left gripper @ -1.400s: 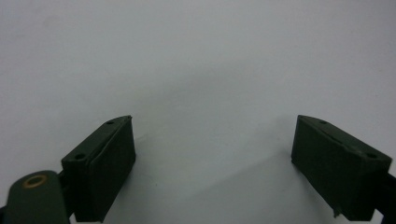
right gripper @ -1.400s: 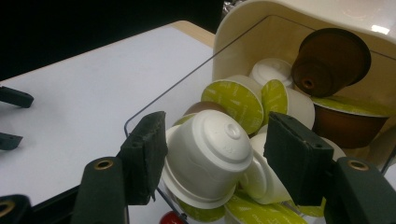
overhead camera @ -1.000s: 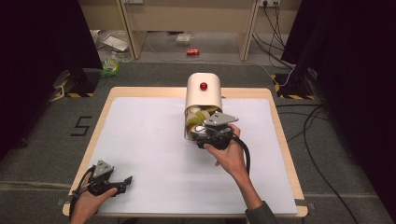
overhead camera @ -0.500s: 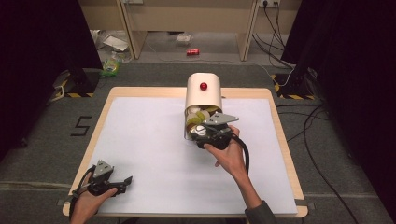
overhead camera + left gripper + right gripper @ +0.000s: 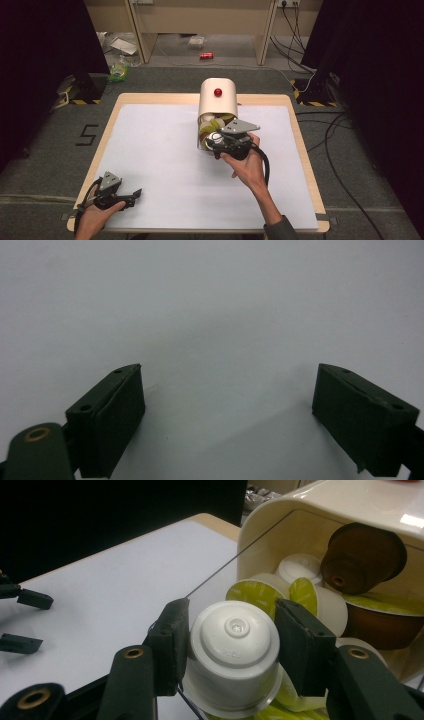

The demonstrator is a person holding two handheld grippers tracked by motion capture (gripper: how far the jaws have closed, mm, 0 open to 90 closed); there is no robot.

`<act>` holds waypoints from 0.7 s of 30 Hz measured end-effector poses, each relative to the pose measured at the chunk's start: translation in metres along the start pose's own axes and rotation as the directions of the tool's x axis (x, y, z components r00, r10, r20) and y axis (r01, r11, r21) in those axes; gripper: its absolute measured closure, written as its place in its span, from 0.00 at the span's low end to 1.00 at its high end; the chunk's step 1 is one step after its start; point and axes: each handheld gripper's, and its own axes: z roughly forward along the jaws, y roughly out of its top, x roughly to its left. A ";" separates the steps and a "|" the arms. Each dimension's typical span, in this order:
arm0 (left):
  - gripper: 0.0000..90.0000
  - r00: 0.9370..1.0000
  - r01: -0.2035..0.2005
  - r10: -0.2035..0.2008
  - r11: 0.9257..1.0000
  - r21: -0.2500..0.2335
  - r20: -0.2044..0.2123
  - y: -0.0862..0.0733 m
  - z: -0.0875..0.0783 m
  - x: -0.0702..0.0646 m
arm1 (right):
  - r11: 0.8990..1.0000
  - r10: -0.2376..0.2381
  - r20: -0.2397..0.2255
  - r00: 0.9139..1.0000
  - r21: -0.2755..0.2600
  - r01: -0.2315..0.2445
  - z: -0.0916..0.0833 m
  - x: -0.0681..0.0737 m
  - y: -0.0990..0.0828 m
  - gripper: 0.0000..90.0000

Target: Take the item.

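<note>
A cream container (image 5: 218,100) with a red knob lies on its side at the back middle of the white table top (image 5: 160,150). Its open mouth (image 5: 300,510) faces me and holds several coffee capsules. My right gripper (image 5: 216,142) is at that mouth. Its jaws have just been closing, and the pads now press both sides of a white capsule (image 5: 235,640) with its domed bottom toward the camera. Behind it lie green-lidded capsules (image 5: 255,592) and a brown capsule (image 5: 362,555). My left gripper (image 5: 135,195) rests open at the front left, with bare table between its jaws (image 5: 227,390).
The table's wooden rim (image 5: 300,140) frames the white top. From the right gripper view the left gripper (image 5: 27,621) sits far off across the table. On the floor behind are a red can (image 5: 206,55), cables (image 5: 345,125) at the right and cabinet legs.
The right gripper has barely shifted at the container's mouth. The left hand and its gripper have stayed where they were.
</note>
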 end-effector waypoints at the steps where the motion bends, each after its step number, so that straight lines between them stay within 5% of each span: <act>1: 0.14 1.000 0.000 0.000 1.000 0.000 0.000 0.000 0.000 0.000 | 1.000 -0.001 0.002 1.000 0.001 0.001 -0.001 0.000 0.000 0.56; 21: 0.14 1.000 0.000 0.000 1.000 0.000 0.002 0.000 0.000 0.000 | 0.998 0.014 0.035 0.999 -0.054 -0.012 -0.032 -0.012 0.004 0.56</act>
